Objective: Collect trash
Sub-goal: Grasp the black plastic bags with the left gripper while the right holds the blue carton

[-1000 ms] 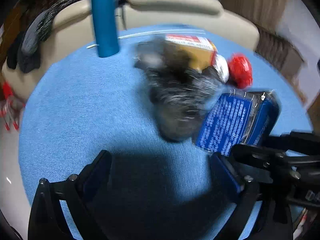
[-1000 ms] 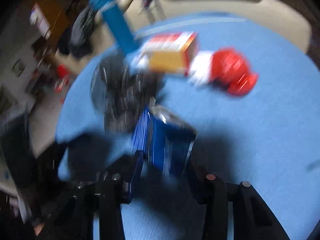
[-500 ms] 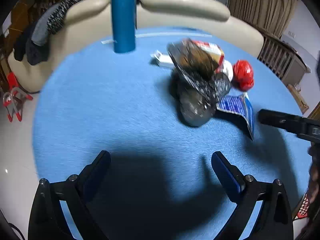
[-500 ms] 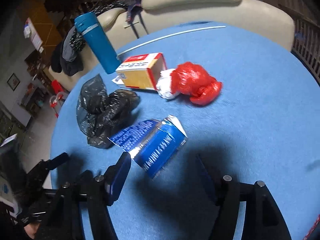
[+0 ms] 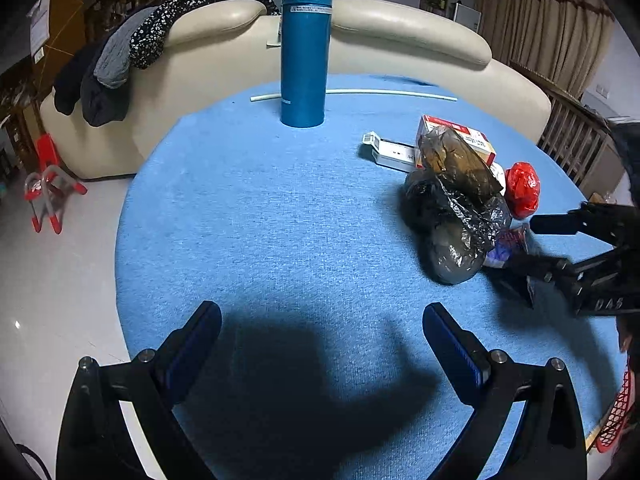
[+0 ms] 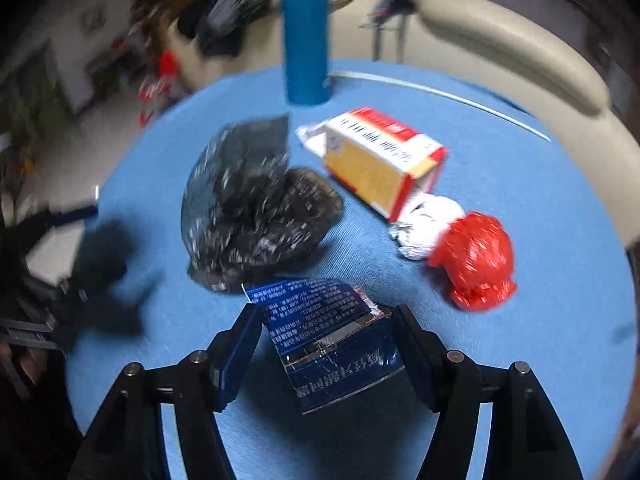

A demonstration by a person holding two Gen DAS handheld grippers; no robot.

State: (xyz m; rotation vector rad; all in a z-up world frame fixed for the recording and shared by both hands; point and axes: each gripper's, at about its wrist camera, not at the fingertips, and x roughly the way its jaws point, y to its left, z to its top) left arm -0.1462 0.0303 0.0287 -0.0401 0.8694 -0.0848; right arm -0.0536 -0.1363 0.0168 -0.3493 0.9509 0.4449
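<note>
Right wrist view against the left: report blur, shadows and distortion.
Right wrist view: motion-smeared, the black bag and thermos streaked, the blue carton between the fingers sharper. Left wrist view: crisp, a heavy shadow on the blue cloth near the open gripper; fisheye bends both.

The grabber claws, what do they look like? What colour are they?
Both the left gripper and the right gripper are black V-shaped frames with silver bolts. Each has two flat fingers faced with dark blue pads. No cables or sleeves show.
</note>
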